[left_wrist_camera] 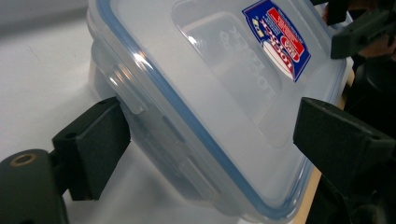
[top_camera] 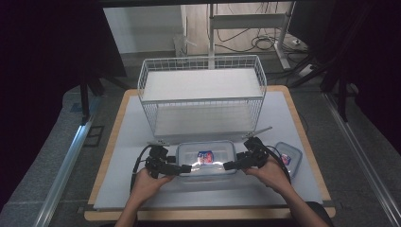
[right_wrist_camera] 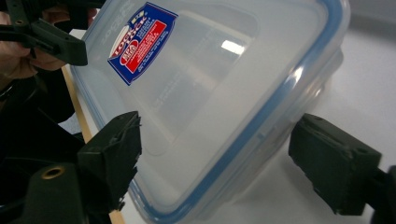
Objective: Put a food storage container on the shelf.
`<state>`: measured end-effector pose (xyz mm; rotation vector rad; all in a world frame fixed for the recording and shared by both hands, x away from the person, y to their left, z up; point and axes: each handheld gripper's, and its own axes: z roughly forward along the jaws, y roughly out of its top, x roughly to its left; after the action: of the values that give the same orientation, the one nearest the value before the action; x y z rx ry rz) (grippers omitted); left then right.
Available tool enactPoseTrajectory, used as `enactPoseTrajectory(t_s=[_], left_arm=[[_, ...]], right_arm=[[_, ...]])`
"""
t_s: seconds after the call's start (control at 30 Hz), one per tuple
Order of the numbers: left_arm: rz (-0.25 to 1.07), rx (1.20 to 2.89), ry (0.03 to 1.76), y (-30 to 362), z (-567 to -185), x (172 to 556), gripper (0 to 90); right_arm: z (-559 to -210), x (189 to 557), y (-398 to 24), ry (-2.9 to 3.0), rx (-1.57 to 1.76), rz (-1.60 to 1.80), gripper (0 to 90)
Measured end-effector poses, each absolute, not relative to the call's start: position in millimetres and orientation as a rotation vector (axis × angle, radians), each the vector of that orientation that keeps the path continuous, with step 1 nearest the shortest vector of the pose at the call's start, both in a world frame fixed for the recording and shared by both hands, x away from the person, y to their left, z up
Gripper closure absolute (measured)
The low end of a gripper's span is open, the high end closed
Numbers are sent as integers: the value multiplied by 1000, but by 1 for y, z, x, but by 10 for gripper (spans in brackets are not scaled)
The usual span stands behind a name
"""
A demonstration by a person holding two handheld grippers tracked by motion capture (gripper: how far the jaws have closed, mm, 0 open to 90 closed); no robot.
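A clear plastic container (top_camera: 206, 158) with a blue-sealed lid and a red and blue sticker lies near the table's front edge. My left gripper (top_camera: 185, 168) is at its left end and my right gripper (top_camera: 229, 165) at its right end, each held in a hand. In the left gripper view the container's end (left_wrist_camera: 210, 93) sits between the wide jaws of the left gripper (left_wrist_camera: 215, 140); one pad is at a side latch. In the right gripper view the jaws of the right gripper (right_wrist_camera: 219, 156) straddle the container (right_wrist_camera: 210, 84), with a gap at the right pad.
A white wire basket (top_camera: 203, 59) with a white shelf stands just behind the container. A smaller blue-rimmed container (top_camera: 289, 157) lies at the right, beside the right hand. The white mat (top_camera: 123, 142) ends close to the wooden table edge (top_camera: 208, 215).
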<state>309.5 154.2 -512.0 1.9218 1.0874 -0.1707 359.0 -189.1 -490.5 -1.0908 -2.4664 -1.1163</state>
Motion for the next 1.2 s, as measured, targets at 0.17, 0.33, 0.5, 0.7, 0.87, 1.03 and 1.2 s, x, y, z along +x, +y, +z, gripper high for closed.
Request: enactPoseTrajectory(t_s=[0.17, 0.33, 0.5, 0.7, 0.87, 1.03, 1.2], left_arm=[[-160, 1861, 1074, 166, -508, 299, 287], [-136, 1863, 1065, 167, -506, 293, 332], [-127, 1858, 1061, 167, -507, 292, 337], [-113, 1862, 1055, 166, -506, 289, 339], [-103, 1867, 1044, 167, -506, 285, 352], [-116, 1848, 1057, 167, -508, 286, 350], [-112, 1837, 1064, 167, -508, 284, 354]], right_arm=[[-485, 352, -198, -2455, -1086, -1166, 318], [-484, 351, -205, -2413, -1084, -1205, 389], [-485, 354, -205, -2405, -1079, -1230, 365], [-489, 359, -206, -2349, -1088, -1229, 330], [-494, 359, -205, -2323, -1084, -1198, 278], [-488, 354, -209, -2346, -1084, -1227, 429], [-488, 351, -214, -2325, -1099, -1268, 470]])
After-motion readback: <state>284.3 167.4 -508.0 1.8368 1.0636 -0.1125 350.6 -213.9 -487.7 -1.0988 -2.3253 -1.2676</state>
